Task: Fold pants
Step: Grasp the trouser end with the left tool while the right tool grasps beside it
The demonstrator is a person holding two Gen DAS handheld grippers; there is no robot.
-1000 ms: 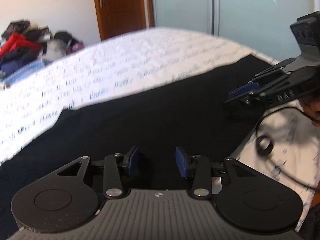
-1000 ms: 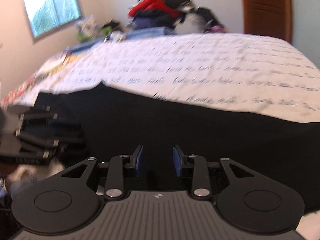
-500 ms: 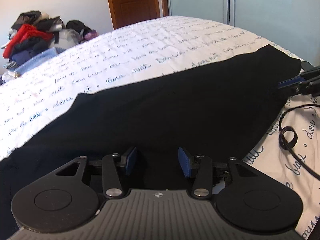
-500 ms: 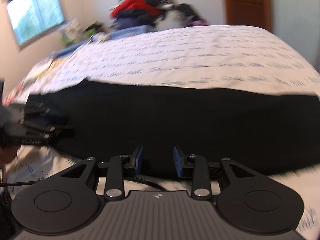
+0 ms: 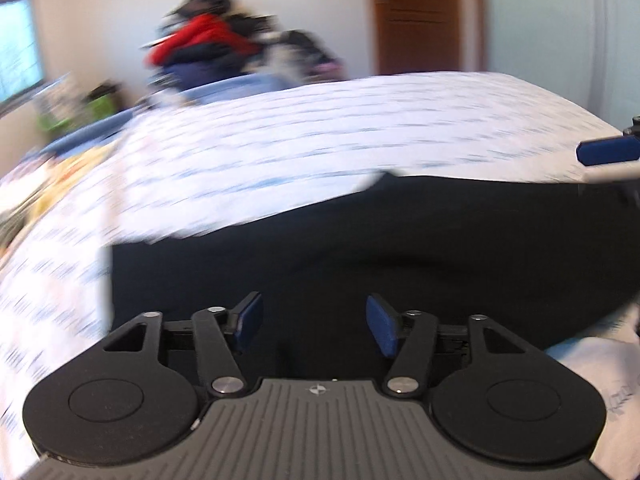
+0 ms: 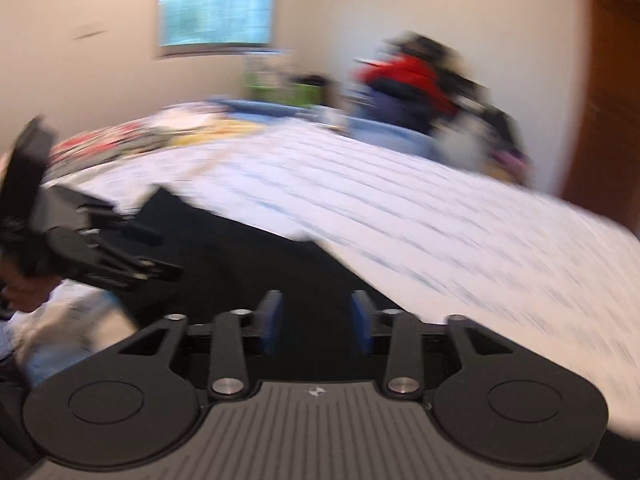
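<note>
Black pants [image 5: 400,248] lie flat across the white bedspread [image 5: 320,140], near the bed's front edge. My left gripper [image 5: 316,328] hovers over the cloth. Its jaws are opening and nothing is pinched between its blue pads [image 5: 250,326]. One blue pad [image 5: 608,151] of the right gripper pokes in at the right edge. In the right wrist view my right gripper [image 6: 317,322] also hangs above the pants [image 6: 240,260], with its jaws opening and nothing between them. The left gripper [image 6: 168,254] shows at the left, over the pants' end. Both views are motion-blurred.
A heap of clothes with a red garment [image 5: 192,40] is piled beyond the far side of the bed. A wooden door [image 5: 416,16] and pale wardrobe panels [image 5: 560,20] stand behind, and a window [image 6: 216,0] is in the far wall. Colourful clutter [image 6: 120,144] lies on the bed's far left.
Both grippers have spread their jaws wider. Both cameras have swung and rolled, so the room now fills the top of each view. The right gripper has drifted further from the left one.
</note>
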